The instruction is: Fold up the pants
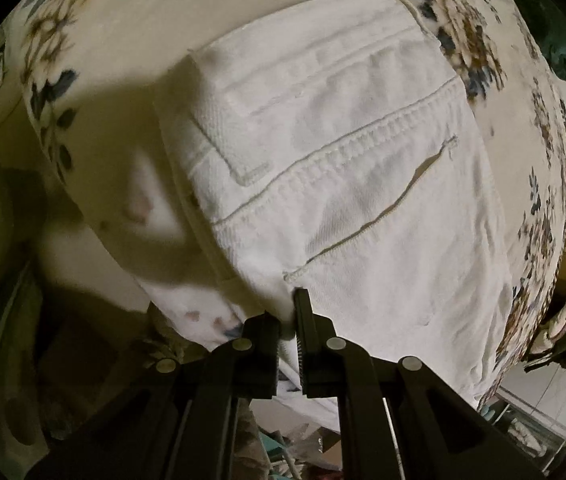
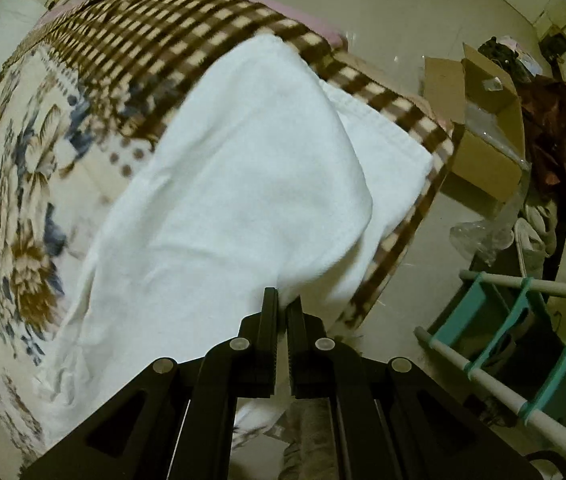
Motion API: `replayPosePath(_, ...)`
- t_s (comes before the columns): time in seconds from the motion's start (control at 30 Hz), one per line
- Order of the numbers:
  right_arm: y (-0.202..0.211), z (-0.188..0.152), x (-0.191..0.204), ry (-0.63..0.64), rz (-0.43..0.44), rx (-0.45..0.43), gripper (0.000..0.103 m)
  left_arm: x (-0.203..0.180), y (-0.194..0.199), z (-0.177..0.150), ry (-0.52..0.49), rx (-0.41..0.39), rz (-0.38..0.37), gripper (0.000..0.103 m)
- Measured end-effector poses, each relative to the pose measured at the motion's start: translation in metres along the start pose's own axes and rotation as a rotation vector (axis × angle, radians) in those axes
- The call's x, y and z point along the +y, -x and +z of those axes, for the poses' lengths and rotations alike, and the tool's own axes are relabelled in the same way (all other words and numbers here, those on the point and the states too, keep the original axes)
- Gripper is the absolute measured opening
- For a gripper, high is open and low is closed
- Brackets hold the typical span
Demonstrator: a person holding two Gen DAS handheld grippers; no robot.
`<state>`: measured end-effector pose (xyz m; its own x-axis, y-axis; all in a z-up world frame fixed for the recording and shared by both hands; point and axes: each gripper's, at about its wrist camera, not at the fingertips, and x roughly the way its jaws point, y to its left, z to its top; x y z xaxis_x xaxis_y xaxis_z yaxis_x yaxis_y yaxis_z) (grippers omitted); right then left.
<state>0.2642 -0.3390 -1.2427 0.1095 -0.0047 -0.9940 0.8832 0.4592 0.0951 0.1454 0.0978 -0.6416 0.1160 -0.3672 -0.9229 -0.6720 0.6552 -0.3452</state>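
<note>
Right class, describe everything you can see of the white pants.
The white pants are thick, denim-like cotton with a stitched seam, a patch pocket and a slit pocket. They lie on the flowered blanket, and the leg end reaches the checked border. Both tongs, left and right, are shut on their near edge.

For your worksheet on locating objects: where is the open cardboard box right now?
In the right wrist view, the cardboard box sits on the floor at upper right, just beyond the checked blanket's edge and beside a dark red cloth.
</note>
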Motion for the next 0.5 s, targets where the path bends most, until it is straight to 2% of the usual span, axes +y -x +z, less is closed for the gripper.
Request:
replayPosePath(0.1, -0.007, 0.028, -0.003, 0.011, 0.004, 0.026, 0.004, -0.006, 0.0, -0.001, -0.02, -0.009, 0.013, 0.006)
replayPosePath(0.13, -0.011, 0.036, -0.006, 0.014, 0.004, 0.045, 0.005, -0.008, 0.003, -0.002, -0.029, -0.011, 0.022, 0.009)
replayPosePath(0.17, -0.023, 0.057, -0.009, 0.013, -0.015, 0.096, 0.011, -0.012, 0.006, -0.004, -0.036, -0.015, 0.036, 0.01)
replayPosePath(0.2, -0.036, 0.087, -0.003, -0.008, 0.033, 0.126, 0.017, -0.014, 0.011, -0.006, -0.042, -0.019, 0.042, 0.01)
replayPosePath(0.27, -0.032, 0.088, -0.023, -0.021, 0.033, 0.149, 0.049, -0.025, 0.026, -0.016, -0.058, -0.045, 0.059, 0.011)
replayPosePath(0.3, -0.018, 0.071, -0.039, -0.036, 0.049, 0.137, 0.055, -0.032, 0.035, -0.023, -0.069, -0.061, 0.076, 0.012)
replayPosePath(0.33, -0.004, 0.074, -0.055, -0.049, 0.079, 0.121, 0.056, -0.037, 0.041, -0.028, -0.077, -0.074, 0.079, 0.014)
replayPosePath(0.4, 0.005, 0.102, -0.066, -0.076, 0.122, 0.088, 0.057, -0.055, 0.055, -0.043, -0.109, -0.107, 0.08, 0.028)
replayPosePath(0.47, 0.009, 0.142, -0.076, -0.136, 0.192, 0.063, 0.057, -0.067, 0.058, -0.055, -0.146, -0.12, 0.069, 0.057)
replayPosePath(0.5, 0.011, 0.155, -0.087, -0.164, 0.225, 0.057, 0.057, -0.073, 0.059, -0.059, -0.166, -0.126, 0.058, 0.06)
